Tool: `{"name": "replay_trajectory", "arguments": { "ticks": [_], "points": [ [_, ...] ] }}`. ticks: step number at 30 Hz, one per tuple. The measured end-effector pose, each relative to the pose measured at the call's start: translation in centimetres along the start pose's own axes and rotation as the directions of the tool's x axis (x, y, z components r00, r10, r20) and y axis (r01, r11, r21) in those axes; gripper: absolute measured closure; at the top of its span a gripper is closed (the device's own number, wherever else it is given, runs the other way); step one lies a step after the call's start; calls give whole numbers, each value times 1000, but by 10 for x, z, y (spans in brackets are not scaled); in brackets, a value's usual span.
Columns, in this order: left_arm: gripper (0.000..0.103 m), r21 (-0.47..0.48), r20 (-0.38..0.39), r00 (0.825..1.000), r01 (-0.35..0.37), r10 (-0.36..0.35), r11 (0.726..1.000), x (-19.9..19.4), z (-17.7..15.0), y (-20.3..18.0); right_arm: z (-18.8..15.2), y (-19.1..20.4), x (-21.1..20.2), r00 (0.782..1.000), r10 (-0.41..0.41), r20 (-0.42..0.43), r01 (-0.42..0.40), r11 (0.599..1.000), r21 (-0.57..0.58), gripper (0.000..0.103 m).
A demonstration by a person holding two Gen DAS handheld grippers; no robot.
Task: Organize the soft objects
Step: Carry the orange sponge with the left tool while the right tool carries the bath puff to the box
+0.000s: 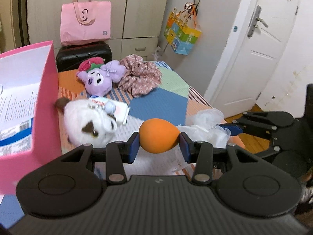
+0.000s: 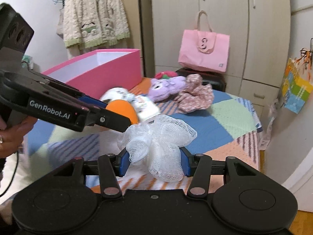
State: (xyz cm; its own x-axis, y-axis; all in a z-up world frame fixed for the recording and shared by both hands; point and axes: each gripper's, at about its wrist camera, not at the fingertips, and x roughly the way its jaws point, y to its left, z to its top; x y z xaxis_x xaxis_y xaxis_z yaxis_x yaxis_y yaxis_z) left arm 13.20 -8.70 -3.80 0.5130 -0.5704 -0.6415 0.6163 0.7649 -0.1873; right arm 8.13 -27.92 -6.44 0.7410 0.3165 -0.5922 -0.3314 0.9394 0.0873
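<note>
The left gripper clamps an orange egg-shaped foam sponge between its 2 blue pads. The right gripper pinches a white mesh bath pouf, both above the patchwork bedspread. Beyond lie a white plush toy, a purple plush doll, a floral fabric bundle and an open pink box.
</note>
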Motion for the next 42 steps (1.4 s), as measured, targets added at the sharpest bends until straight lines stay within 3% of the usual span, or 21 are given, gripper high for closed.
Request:
{"name": "replay_trajectory", "arguments": {
  "ticks": [3, 9, 16, 27, 33, 42],
  "points": [
    [60, 26, 0, 1000, -13, 13, 1000, -16, -9, 0, 1, 11, -7, 999, 38, -35, -39, 999, -2, 47],
    [60, -24, -47, 999, -14, 13, 1000, -46, -30, 15, -2, 28, -16, 982, 163, -97, -158, 986, 52, 47],
    [60, -87, -110, 994, 1, -10, 996, -85, -50, 38, 4, 59, -23, 949, 284, -138, -280, 959, 45, 47],
    [60, -67, -90, 992, -90, 84, 994, -148, -56, 61, 36, 111, -12, 885, 429, -181, -440, 897, -28, 47],
    [60, -35, -37, 989, -142, 140, 989, -164, -35, 77, 67, 125, -4, 888, 434, -152, -450, 888, -91, 46],
    [60, -12, 46, 979, -199, 200, 980, -159, 9, 112, 121, 147, 13, 924, 380, -30, -375, 892, -254, 46]
  ]
}}
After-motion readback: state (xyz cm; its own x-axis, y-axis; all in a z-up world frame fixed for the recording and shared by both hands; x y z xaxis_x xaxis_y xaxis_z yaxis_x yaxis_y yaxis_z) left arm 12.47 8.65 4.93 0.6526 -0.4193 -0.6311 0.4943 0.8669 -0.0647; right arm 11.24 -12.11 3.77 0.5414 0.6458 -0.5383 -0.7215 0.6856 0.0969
